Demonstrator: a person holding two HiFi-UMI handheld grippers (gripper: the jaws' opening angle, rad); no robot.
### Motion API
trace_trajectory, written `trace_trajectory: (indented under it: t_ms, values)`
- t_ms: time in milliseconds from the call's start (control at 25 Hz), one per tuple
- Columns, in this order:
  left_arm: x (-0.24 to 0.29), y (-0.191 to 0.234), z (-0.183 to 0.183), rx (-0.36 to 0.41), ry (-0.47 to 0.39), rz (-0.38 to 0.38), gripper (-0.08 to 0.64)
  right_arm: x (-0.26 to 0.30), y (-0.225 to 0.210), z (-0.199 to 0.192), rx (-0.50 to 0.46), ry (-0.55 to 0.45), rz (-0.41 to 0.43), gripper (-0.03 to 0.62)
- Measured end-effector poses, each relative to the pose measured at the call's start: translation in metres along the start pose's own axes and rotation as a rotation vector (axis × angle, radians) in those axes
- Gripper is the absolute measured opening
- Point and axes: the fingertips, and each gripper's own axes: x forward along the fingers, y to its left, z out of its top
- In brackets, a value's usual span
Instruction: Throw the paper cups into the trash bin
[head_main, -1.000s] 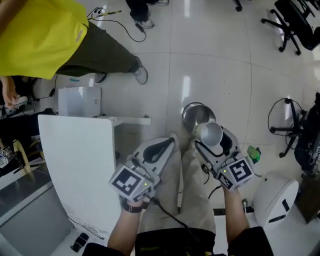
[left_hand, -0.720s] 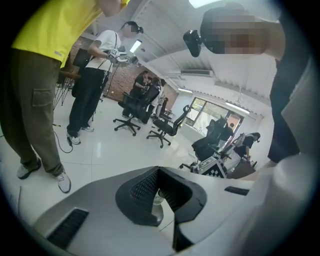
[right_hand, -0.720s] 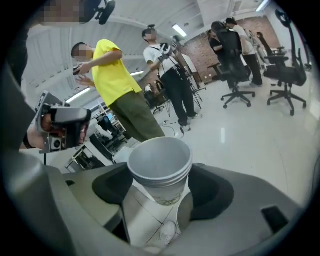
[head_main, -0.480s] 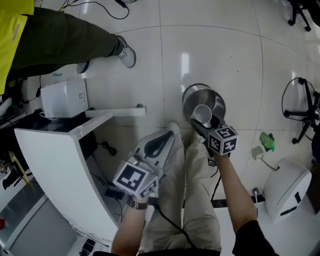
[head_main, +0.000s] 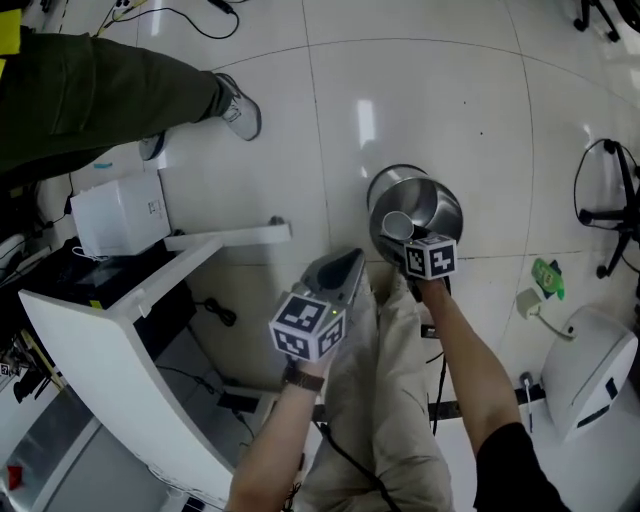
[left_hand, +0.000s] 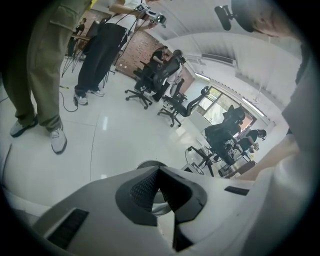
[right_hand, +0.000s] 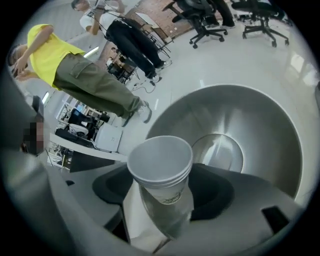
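A stack of white paper cups (right_hand: 160, 167) sits between the jaws of my right gripper (right_hand: 163, 196), which is shut on its lower part. The stack's mouth points into the steel trash bin (right_hand: 250, 125). From the head view the cups (head_main: 397, 224) hang just over the bin's rim (head_main: 447, 203), with the right gripper (head_main: 407, 238) behind them. My left gripper (head_main: 349, 264) hovers left of the bin above my leg, shut and empty. In the left gripper view its tips (left_hand: 159, 186) meet, and the bin (left_hand: 148, 164) shows just past them.
A white desk (head_main: 120, 330) and a white box (head_main: 115, 215) stand at the left. A person's trouser leg and shoe (head_main: 240, 110) are at the upper left. A white round machine (head_main: 590, 370), a chair base (head_main: 610, 215) and a green item (head_main: 548, 278) lie on the right.
Both grippers have sunk toward the floor. The right one has carried the cups from in front of the bin to just over its opening, rolling as it went.
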Motion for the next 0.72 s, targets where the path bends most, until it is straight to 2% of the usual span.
trace_trajectory:
  t_ms: [120, 240, 320, 520, 720]
  values:
    - [0.023, 0.019, -0.031, -0.036, 0.068, 0.011, 0.000, 0.023, -0.017, -0.009, -0.013, 0.079, -0.026, 0.357]
    - [0.042, 0.034, -0.059, -0.098, 0.124, 0.005, 0.000, 0.048, -0.023, -0.010, -0.010, 0.105, 0.002, 0.358]
    - [0.048, 0.040, -0.065, -0.128, 0.130, 0.004, 0.000, 0.065, -0.034, -0.013, -0.001, 0.134, -0.010, 0.359]
    - [0.053, 0.041, -0.066, -0.148, 0.115, -0.014, 0.000, 0.102, -0.065, -0.026, -0.011, 0.217, -0.067, 0.360]
    - [0.050, 0.037, -0.071, -0.172, 0.121, 0.002, 0.000, 0.136, -0.082, -0.028, -0.052, 0.244, -0.092, 0.364]
